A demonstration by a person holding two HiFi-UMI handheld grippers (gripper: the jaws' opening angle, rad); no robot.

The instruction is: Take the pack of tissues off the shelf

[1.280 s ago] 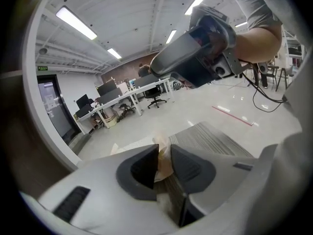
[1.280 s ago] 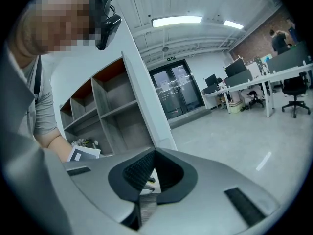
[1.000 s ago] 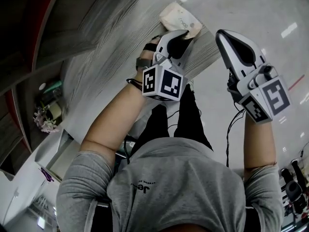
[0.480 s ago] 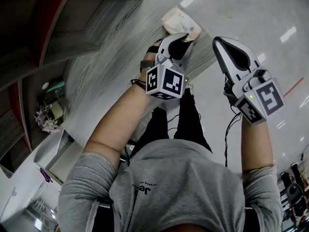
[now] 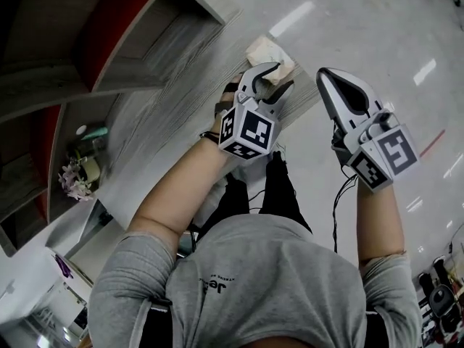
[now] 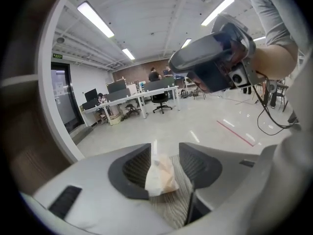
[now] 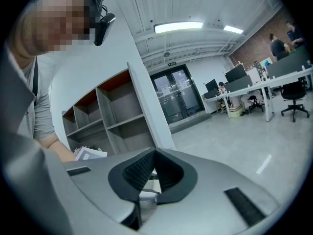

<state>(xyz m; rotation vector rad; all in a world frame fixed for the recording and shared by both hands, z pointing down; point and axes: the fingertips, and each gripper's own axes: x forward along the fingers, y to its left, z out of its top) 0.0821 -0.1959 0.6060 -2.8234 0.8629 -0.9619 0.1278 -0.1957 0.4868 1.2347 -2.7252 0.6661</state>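
The left gripper (image 5: 275, 77) has just spread its jaws astride the tissue pack (image 5: 265, 52), which sits at its twelve o'clock on the shelf (image 5: 168, 107), seemingly untouched. The right gripper (image 5: 324, 76) is pressed together, empty. Centre on the pack, squeeze gently, then lift.

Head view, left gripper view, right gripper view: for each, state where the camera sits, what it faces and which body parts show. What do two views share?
Head view: on the head, facing down; shirt, forearms, left gripper, right gripper show.
Left gripper view: on that gripper, facing the office along jaws just opened, tissue pack between; sleeve shows.
Right gripper view: on that gripper, facing the shelf along shut jaws; arm shows.
Shared: head and left gripper views show the tissue pack.
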